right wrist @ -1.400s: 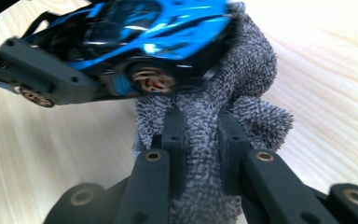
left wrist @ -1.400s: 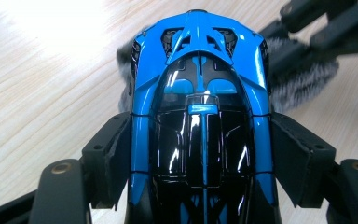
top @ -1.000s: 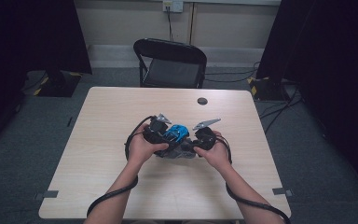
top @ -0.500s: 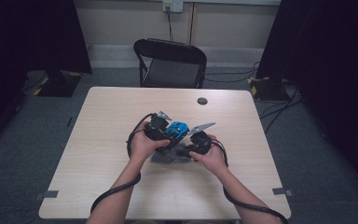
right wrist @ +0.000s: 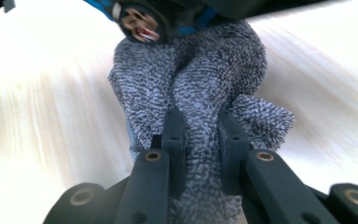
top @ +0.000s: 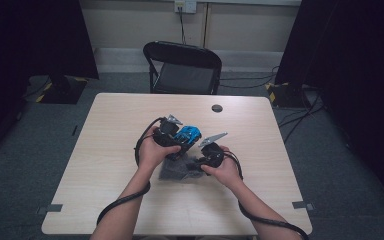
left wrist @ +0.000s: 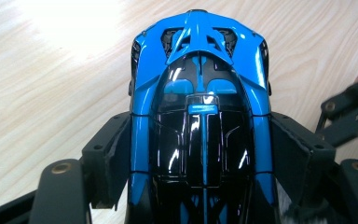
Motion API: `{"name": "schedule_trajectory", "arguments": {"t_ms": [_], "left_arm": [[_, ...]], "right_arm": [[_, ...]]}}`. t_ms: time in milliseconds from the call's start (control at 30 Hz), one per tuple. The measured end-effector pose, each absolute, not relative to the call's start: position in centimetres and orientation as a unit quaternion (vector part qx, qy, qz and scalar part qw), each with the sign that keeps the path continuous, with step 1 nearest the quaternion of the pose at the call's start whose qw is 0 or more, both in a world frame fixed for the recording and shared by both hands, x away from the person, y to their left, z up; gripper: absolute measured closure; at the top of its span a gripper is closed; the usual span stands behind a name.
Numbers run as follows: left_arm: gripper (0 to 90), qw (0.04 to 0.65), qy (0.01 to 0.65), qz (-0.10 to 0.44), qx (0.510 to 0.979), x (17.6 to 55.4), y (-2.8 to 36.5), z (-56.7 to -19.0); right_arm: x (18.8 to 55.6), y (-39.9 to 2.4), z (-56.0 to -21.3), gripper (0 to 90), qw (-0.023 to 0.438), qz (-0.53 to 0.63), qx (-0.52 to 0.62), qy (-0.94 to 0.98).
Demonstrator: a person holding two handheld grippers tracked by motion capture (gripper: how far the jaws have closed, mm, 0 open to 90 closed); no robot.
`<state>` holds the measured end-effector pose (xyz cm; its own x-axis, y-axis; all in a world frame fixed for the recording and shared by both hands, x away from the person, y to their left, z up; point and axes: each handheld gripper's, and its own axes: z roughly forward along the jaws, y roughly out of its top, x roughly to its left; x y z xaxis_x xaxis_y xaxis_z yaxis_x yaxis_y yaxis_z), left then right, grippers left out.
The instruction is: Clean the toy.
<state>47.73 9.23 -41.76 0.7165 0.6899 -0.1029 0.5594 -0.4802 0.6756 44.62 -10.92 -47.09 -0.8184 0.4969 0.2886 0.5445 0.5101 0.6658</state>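
Observation:
A glossy blue and black toy car [left wrist: 200, 116] sits lengthwise between the jaws of my left gripper [left wrist: 200, 158], whose pads press on both its sides. From the high view the car [top: 188, 134] is held just above the table's middle by that gripper [top: 172, 137]. My right gripper [right wrist: 201, 135] is shut on a bunched grey terry cloth [right wrist: 200, 74], which reaches up under the car's wheel [right wrist: 140, 21]. In the high view the cloth [top: 176, 170] lies below the car, with the right gripper [top: 200, 161] at its right side.
The pale wooden table [top: 105, 150] carries a small dark round disc [top: 217, 108] near its far edge. A black folding chair [top: 182, 67] stands behind the table. Cables trail from both grippers toward the near edge.
The right gripper has moved down and toward the near edge, onto the grey cloth, which now lies spread under the car. The left gripper still holds the car, shifted slightly left.

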Motion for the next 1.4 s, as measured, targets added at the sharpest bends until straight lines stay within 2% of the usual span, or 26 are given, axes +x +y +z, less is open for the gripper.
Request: {"name": "schedule_trajectory", "arguments": {"t_ms": [367,800,1400], "left_arm": [[28.2,0.349,0.363,0.097,0.858,47.1,10.9,-41.7],[28.2,0.346,0.362,0.104,0.859,46.0,12.6,-42.1],[28.2,0.345,0.346,0.08,0.869,44.3,11.3,-44.2]], "right_arm": [[46.3,-14.8,-46.6,76.8,-0.013,-0.385,-0.346,-0.855],[47.4,-17.3,-46.0,76.9,-0.051,-0.382,-0.39,-0.836],[48.1,-16.8,-45.1,76.9,-0.066,-0.4,-0.403,-0.82]]}}
